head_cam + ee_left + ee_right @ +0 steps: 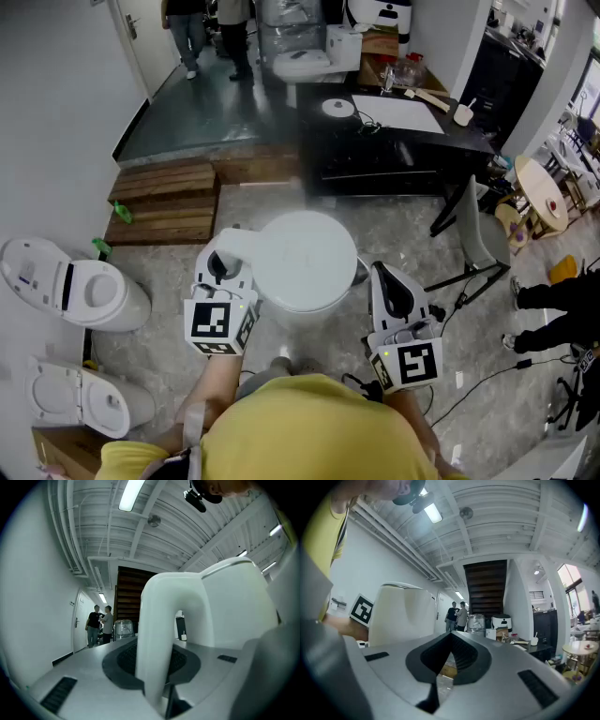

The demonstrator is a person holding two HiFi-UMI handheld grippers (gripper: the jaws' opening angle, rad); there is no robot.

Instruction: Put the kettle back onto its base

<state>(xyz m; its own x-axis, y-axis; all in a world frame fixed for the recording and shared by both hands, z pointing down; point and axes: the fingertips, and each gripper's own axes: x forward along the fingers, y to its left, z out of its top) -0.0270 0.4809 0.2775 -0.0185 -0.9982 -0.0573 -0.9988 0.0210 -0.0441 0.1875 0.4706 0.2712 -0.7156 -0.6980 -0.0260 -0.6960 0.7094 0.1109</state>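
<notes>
A white kettle (pixel 305 258) hangs in the air in front of me, seen from above in the head view. My left gripper (pixel 222 267) is shut on its curved handle (pixel 230 246). In the left gripper view the handle (pixel 168 634) stands upright between the jaws of the left gripper (pixel 161 700), with the kettle body (pixel 234 606) to the right. My right gripper (pixel 382 277) is beside the kettle on its right, shut and holding nothing. The right gripper view shows that gripper (pixel 433 695) and the kettle body (pixel 401 616) to its left. A round white base (pixel 337 108) with a cord lies on the black table (pixel 394 150) ahead.
Two white toilets (pixel 80 291) (pixel 75 398) stand on the floor at left, wooden pallets (pixel 164 202) beyond them. A grey chair (pixel 473 234) is by the table's right end. People stand near the far door (pixel 206 33); a seated person's legs (pixel 553 314) show at right.
</notes>
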